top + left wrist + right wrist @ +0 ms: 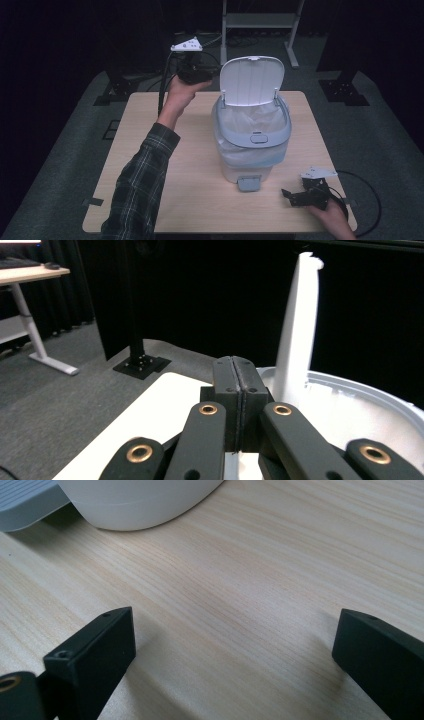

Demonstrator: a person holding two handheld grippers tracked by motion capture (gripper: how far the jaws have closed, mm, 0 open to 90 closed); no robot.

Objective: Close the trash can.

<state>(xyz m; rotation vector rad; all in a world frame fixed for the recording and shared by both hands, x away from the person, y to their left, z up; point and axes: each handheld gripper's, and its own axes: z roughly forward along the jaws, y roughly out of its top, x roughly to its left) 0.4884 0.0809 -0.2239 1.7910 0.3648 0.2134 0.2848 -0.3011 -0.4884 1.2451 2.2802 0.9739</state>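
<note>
Dark room with grey carpet; a light wooden table (165, 165) carries a white pedal bin (252, 135) at centre, its lid (252, 80) raised upright toward 12 o'clock and its grey pedal (248, 183) toward 6 o'clock. Left gripper (192, 70), jaws clenched on nothing, held at 10 o'clock just beside the lid. Right gripper (305, 196), jaws spread wide, rests on the table at 5 o'clock.

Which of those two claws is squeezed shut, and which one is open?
The left claw, raised beside the bin's upright lid, is shut, its jaws pressed together on nothing. The right claw, low over the table, has its jaws spread wide.
</note>
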